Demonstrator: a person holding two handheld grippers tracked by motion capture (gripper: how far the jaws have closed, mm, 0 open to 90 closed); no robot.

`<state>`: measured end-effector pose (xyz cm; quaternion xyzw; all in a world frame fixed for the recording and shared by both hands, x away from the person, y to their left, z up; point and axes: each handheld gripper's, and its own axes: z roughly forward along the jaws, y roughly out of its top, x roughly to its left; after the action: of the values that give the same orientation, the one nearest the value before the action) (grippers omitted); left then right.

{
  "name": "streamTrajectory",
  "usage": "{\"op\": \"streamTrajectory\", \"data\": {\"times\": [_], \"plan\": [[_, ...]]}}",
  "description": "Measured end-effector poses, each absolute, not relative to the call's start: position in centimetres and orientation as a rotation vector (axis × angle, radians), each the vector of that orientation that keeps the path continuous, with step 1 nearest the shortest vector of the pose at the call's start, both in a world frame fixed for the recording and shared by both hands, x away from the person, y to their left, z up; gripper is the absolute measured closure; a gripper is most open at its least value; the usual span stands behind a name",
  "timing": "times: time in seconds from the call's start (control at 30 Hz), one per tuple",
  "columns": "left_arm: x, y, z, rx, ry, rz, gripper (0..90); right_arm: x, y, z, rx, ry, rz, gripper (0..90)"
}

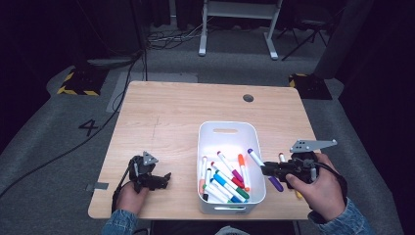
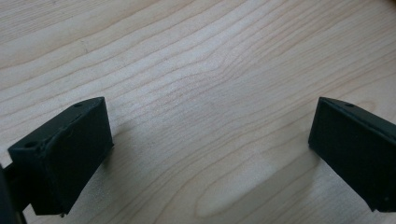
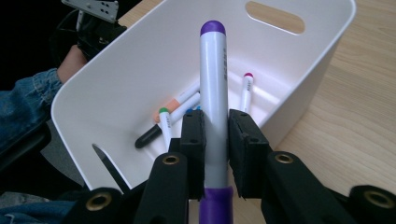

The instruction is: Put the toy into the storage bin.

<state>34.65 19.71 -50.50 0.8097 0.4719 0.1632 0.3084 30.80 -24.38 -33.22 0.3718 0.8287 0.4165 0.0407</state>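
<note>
A white marker with a purple cap and tip [image 3: 214, 98] is clamped between the pads of my right gripper [image 3: 215, 140]. In the high view the purple marker [image 1: 264, 169] hangs slanted over the right rim of the white bin [image 1: 227, 128], with my right gripper [image 1: 273, 169] just right of that rim. Several coloured markers [image 1: 225, 181] lie inside the bin. My left gripper [image 1: 164, 180] rests on the wooden table [image 1: 171, 112] at the front left, well left of the bin. Its jaws stand wide apart over bare wood, the left gripper [image 2: 210, 149] holding nothing.
More markers [image 1: 282, 157] lie on the table to the right of the bin, partly hidden by my right hand. A round cable hole [image 1: 248, 98] sits near the table's far edge. Cables and a desk frame are on the floor beyond.
</note>
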Motion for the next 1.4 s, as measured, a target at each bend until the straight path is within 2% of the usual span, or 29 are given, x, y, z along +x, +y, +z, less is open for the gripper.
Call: {"op": "streamTrajectory", "data": {"times": [0.43,1.4], "plan": [[34.7,19.7,-50.5,2.145,1.247,0.433,0.0,31.2,-21.7,-32.7,1.081,2.571,1.326,77.0],[34.7,19.7,-50.5,2.144,1.246,0.436,0.0,31.4,-18.6,-35.4,1.023,2.76,1.175,77.1]]}}
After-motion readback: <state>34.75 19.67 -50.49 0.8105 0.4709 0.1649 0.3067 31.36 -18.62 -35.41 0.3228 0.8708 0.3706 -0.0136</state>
